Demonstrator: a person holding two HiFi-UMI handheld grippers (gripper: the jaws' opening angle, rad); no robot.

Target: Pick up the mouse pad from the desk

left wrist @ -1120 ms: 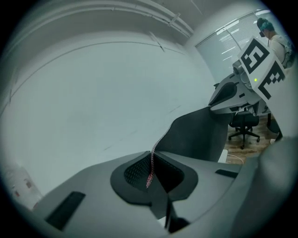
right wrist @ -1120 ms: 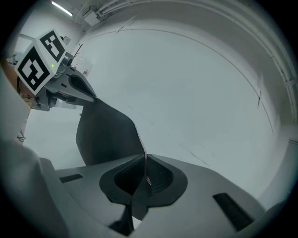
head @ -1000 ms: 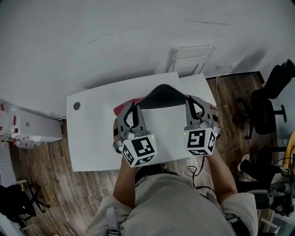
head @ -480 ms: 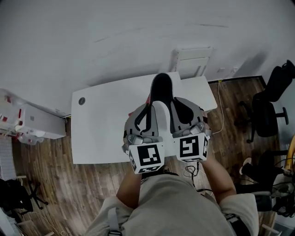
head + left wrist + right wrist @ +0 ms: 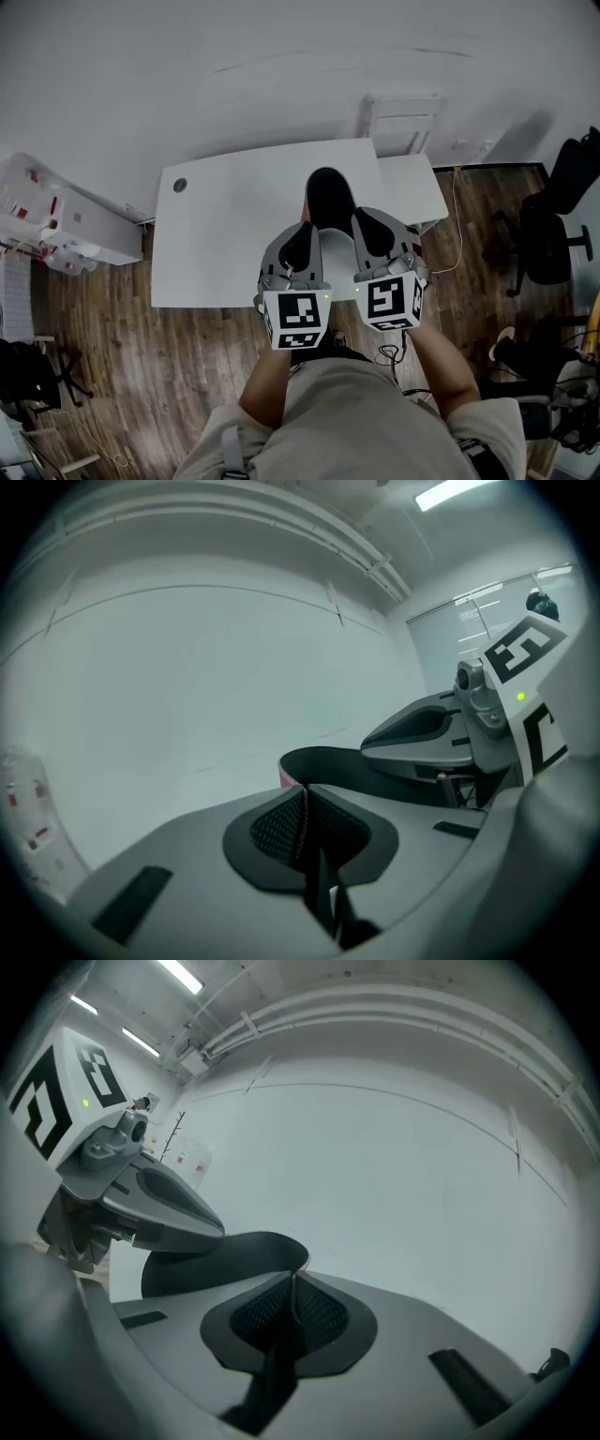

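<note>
A black office chair (image 5: 551,234) stands at the right edge of the wooden floor (image 5: 122,375), and a white box with red marks (image 5: 66,230) sits at its left edge against the pale wall (image 5: 234,84). A white slatted frame (image 5: 403,122) stands against that wall, with a thin cable (image 5: 456,216) trailing down near it.

Soft, cool, even light; ceiling strip lights (image 5: 180,974) glare above the right gripper (image 5: 292,1281); fisheye bending, dark corners around it.
</note>
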